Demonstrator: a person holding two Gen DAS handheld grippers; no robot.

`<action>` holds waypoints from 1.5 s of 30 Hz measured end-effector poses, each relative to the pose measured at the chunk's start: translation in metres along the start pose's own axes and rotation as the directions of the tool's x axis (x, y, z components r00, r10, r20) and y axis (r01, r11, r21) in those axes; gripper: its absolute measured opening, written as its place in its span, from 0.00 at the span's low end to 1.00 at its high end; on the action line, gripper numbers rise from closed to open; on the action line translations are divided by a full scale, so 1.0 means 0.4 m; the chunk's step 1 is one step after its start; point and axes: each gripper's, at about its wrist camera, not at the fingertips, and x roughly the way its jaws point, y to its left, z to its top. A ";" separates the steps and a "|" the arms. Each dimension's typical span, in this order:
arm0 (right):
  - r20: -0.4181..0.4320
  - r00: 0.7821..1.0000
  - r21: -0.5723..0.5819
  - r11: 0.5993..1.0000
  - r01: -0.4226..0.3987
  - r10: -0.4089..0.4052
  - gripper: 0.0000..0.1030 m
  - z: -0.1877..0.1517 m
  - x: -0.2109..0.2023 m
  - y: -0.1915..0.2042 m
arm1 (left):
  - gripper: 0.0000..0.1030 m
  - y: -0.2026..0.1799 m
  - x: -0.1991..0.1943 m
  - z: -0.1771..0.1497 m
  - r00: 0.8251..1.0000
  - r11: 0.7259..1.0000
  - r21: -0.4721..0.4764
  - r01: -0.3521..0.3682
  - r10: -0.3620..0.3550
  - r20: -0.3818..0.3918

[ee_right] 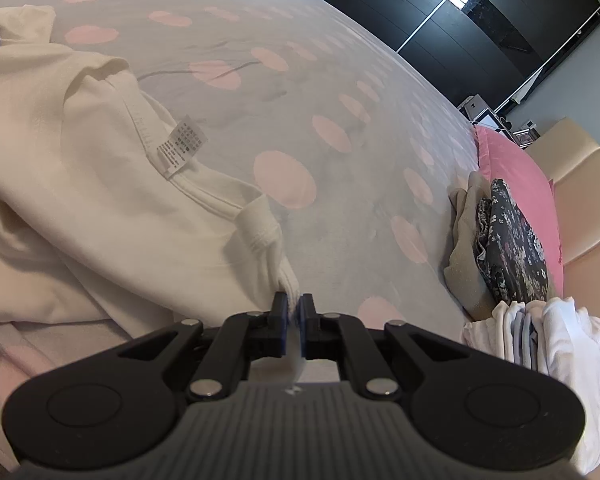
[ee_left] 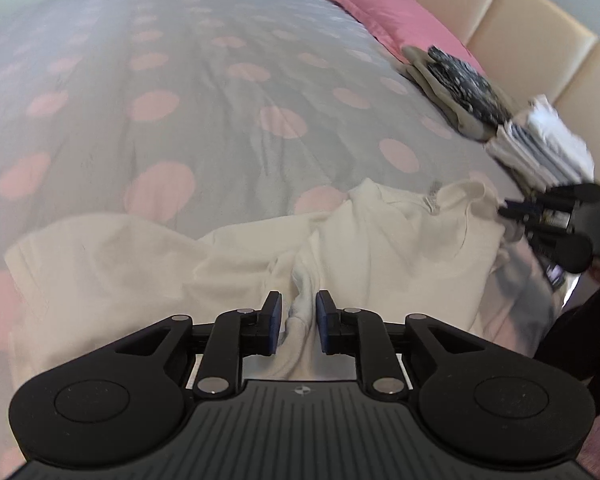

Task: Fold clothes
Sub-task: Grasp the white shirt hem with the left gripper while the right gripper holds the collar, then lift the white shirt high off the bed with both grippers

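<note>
A cream sweatshirt (ee_left: 400, 240) lies crumpled across the near side of the bed, its care label (ee_right: 182, 146) turned up at the hem. In the left wrist view my left gripper (ee_left: 299, 312) is shut on a pinched ridge of this cloth, and the fabric rises into the narrow gap between the blue pads. My right gripper (ee_right: 294, 308) is shut on the sweatshirt's (ee_right: 80, 184) ribbed edge (ee_right: 260, 236), which runs straight into its jaws. The left wrist view also shows the right gripper (ee_left: 516, 222) at the garment's right end, blurred.
A grey bedspread with pink dots (ee_left: 220, 80) stretches beyond the garment. Along the beige headboard (ee_left: 520, 20) lie a pink pillow (ee_left: 396, 16), a folded beige and dark floral pile (ee_left: 456, 84) and a stack of white folded clothes (ee_left: 540, 144). Dark wardrobe doors (ee_right: 460, 12) stand behind.
</note>
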 end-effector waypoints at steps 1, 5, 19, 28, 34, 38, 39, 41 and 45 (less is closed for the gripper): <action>0.000 1.000 -0.002 1.000 0.000 0.000 0.06 0.000 0.000 0.000 | 0.16 0.013 0.004 0.003 1.000 0.999 -0.031 0.018 -0.018 -0.002; 0.004 1.000 -0.014 1.000 -0.001 0.001 0.07 -0.002 0.002 0.000 | 0.17 0.072 0.017 0.011 0.996 0.981 -0.177 0.085 -0.088 -0.006; 0.008 1.000 -0.021 1.000 -0.004 0.004 0.07 -0.007 0.005 -0.001 | 0.17 0.168 0.033 0.012 0.979 0.887 -0.417 0.197 -0.198 0.042; 0.008 1.000 -0.024 1.000 -0.004 0.004 0.07 -0.007 0.007 0.001 | 0.17 0.149 0.049 0.006 0.982 0.906 -0.386 0.172 -0.191 -0.009; 0.005 1.000 -0.015 1.000 -0.011 0.011 0.07 -0.006 0.012 -0.003 | 0.22 0.119 0.073 0.011 0.984 0.927 -0.346 0.147 -0.172 -0.044; 0.012 1.000 0.021 1.000 -0.008 0.007 0.07 -0.009 0.017 -0.019 | 0.12 0.092 0.056 0.019 0.994 0.949 -0.298 0.101 -0.111 -0.017; 0.019 1.000 0.028 1.000 -0.002 0.001 0.06 -0.008 0.015 -0.022 | 0.08 0.081 0.047 0.023 0.996 0.957 -0.277 0.085 -0.089 -0.003; 0.043 0.999 0.037 0.999 0.016 -0.017 0.06 -0.007 0.007 -0.027 | 0.06 0.059 0.019 0.033 0.998 0.966 -0.253 0.051 -0.043 0.040; 0.103 0.992 0.049 0.996 0.070 -0.075 0.06 0.002 -0.022 -0.028 | 0.05 0.009 -0.052 0.048 0.991 0.979 -0.203 -0.035 0.060 0.119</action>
